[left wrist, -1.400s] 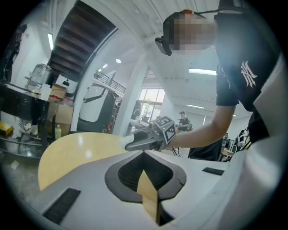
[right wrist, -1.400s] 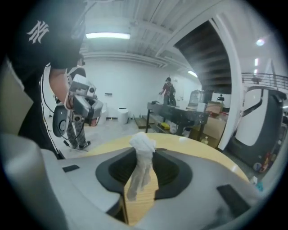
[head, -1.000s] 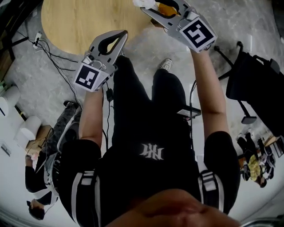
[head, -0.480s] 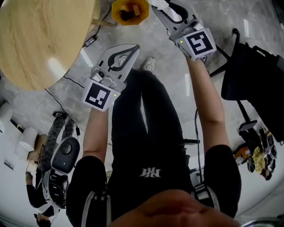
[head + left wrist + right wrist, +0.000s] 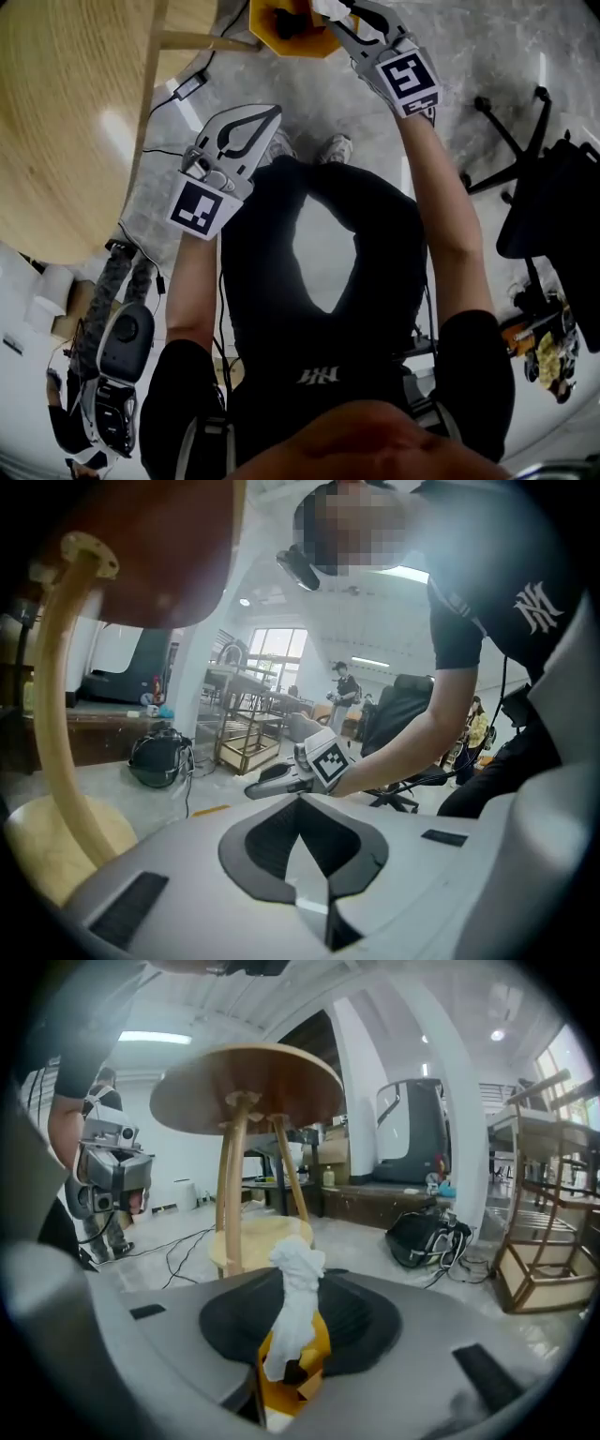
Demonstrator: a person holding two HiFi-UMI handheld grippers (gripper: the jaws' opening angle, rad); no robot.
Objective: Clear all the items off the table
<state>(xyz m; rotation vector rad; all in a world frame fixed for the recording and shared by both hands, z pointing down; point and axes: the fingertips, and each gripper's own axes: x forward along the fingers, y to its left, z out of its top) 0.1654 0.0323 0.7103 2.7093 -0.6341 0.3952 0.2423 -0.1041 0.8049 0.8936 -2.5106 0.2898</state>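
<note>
- Right hand-held gripper [image 5: 296,1340] is clamped on a crumpled white paper wad [image 5: 294,1302], which sticks up between its jaws.
- A yellow bin [image 5: 281,30] stands on the grey floor [image 5: 487,56] at twelve o'clock in the head view, with the wad at its three o'clock rim.
- The left hand-held gripper [image 5: 268,113] is clenched tight and holds nothing.
- The round wooden counter [image 5: 66,112] lies at ten o'clock.

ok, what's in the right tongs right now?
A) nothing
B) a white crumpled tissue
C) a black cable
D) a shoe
B: in the right gripper view the right tongs pinch a white crumpled tissue, and the head view shows them over the yellow bin on the floor.
</note>
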